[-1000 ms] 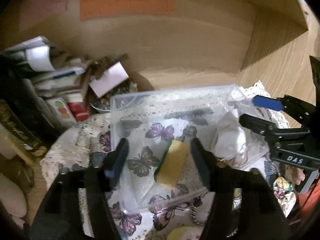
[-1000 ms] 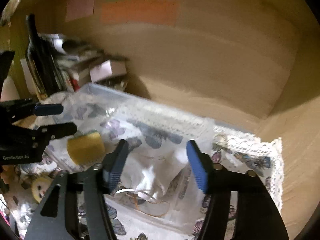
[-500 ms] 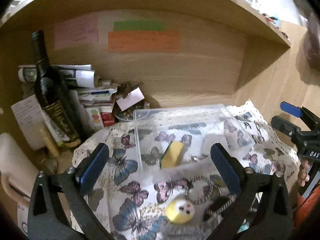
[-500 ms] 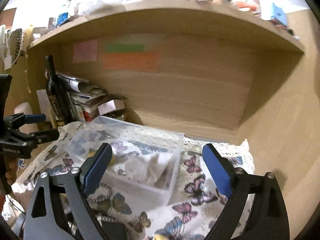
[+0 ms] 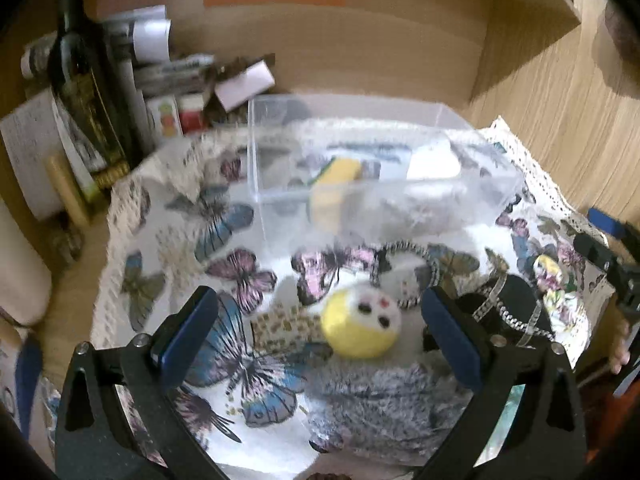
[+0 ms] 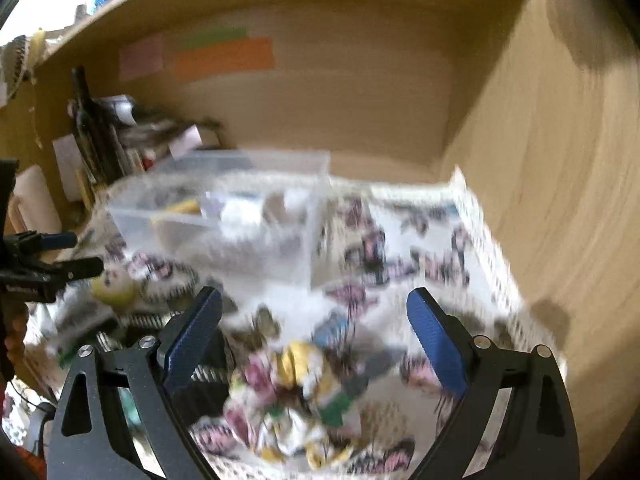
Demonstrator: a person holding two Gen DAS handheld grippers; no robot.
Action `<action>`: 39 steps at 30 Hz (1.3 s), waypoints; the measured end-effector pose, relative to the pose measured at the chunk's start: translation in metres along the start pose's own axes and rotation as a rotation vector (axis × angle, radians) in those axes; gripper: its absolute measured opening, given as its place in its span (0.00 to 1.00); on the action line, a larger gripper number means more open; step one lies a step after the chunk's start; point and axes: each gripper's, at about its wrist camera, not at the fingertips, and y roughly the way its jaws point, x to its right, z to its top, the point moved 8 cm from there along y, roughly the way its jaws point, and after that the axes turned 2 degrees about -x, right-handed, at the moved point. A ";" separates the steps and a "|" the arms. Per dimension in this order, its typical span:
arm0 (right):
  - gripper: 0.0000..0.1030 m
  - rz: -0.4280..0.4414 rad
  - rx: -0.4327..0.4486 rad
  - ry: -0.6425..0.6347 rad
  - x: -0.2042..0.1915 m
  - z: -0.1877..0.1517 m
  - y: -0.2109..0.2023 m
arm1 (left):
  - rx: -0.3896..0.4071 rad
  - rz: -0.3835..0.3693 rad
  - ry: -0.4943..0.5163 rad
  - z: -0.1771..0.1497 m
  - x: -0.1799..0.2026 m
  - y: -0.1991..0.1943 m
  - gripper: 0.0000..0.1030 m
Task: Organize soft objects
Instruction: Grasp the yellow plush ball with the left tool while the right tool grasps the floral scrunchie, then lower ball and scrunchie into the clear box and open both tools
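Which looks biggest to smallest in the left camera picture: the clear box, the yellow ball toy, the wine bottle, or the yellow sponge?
1. Clear box, easily the largest.
2. Wine bottle, tall but narrow.
3. Yellow ball toy and yellow sponge look about alike; the toy sits nearer the camera and the picture is blurred, so I won't rank them.

Left claw [image 5: 316,332]: jaws spread wide, nothing between the 2 blue pads [image 5: 186,334], tilted downward.
Right claw [image 6: 314,342]: jaws spread wide, empty, also tilted downward.
Relative position: each claw shows at the far edge of the other's view, well apart.
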 end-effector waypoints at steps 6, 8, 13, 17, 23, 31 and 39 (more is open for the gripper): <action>0.90 0.040 -0.106 0.044 0.001 -0.036 0.016 | -0.021 -0.021 0.005 -0.012 0.007 0.013 0.95; 0.88 0.052 -0.134 0.043 -0.002 -0.044 0.019 | -0.036 -0.024 0.013 -0.014 0.010 0.016 0.80; 0.57 0.064 -0.170 0.016 -0.005 -0.056 0.022 | -0.061 -0.074 0.020 -0.017 0.018 0.021 0.66; 0.31 0.087 -0.167 0.020 -0.006 -0.056 0.020 | -0.085 -0.132 0.042 -0.021 0.028 0.023 0.52; 0.15 0.068 -0.104 0.036 -0.002 -0.039 0.012 | -0.074 -0.125 0.044 -0.020 0.029 0.023 0.42; 0.14 0.077 0.016 0.008 -0.004 0.007 0.002 | 0.058 -0.066 0.051 0.009 0.018 -0.014 0.42; 0.14 0.100 0.138 -0.084 -0.026 0.067 0.001 | 0.186 -0.034 0.009 0.054 -0.002 -0.048 0.42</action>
